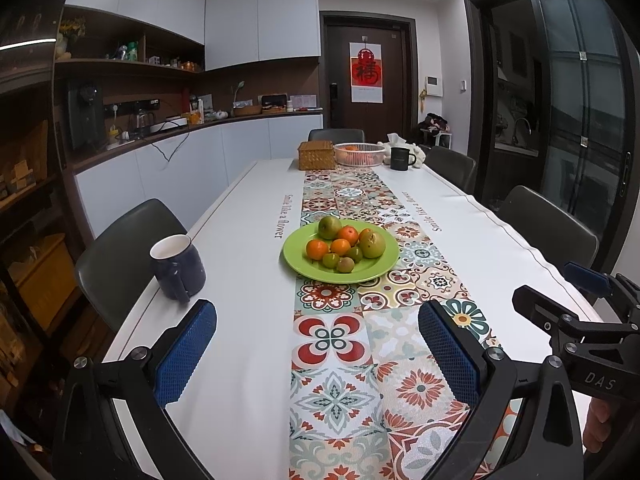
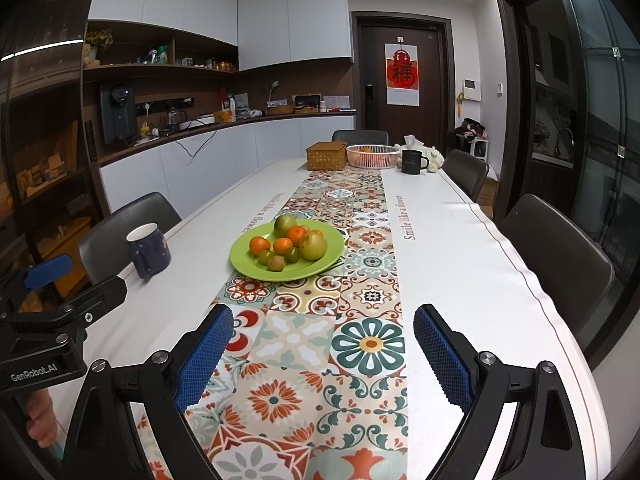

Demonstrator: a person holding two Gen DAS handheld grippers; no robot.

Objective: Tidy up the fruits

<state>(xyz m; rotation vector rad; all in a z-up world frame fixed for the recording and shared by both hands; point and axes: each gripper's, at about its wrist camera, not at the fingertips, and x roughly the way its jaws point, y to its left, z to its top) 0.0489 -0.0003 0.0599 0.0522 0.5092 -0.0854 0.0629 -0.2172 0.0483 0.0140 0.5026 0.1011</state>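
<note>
A green plate (image 1: 300, 266) (image 2: 248, 268) sits on the patterned runner mid-table. It holds several fruits: oranges (image 1: 317, 249) (image 2: 259, 244), two large green pears (image 1: 372, 245) (image 2: 314, 246) and small green fruits (image 1: 345, 265) (image 2: 276, 263). My left gripper (image 1: 318, 354) is open and empty, above the near table, short of the plate. My right gripper (image 2: 324, 356) is open and empty, also short of the plate. Each gripper shows at the side of the other's view: the right one in the left wrist view (image 1: 576, 300), the left one in the right wrist view (image 2: 64, 292).
A dark blue mug (image 1: 176, 266) (image 2: 149, 250) stands near the left table edge. At the far end are a wicker box (image 1: 316, 155) (image 2: 327, 155), a white basket (image 1: 359, 154) (image 2: 373, 156) with oranges, and a black mug (image 1: 400, 159) (image 2: 412, 161). Grey chairs (image 1: 548, 228) (image 2: 556, 252) line both sides.
</note>
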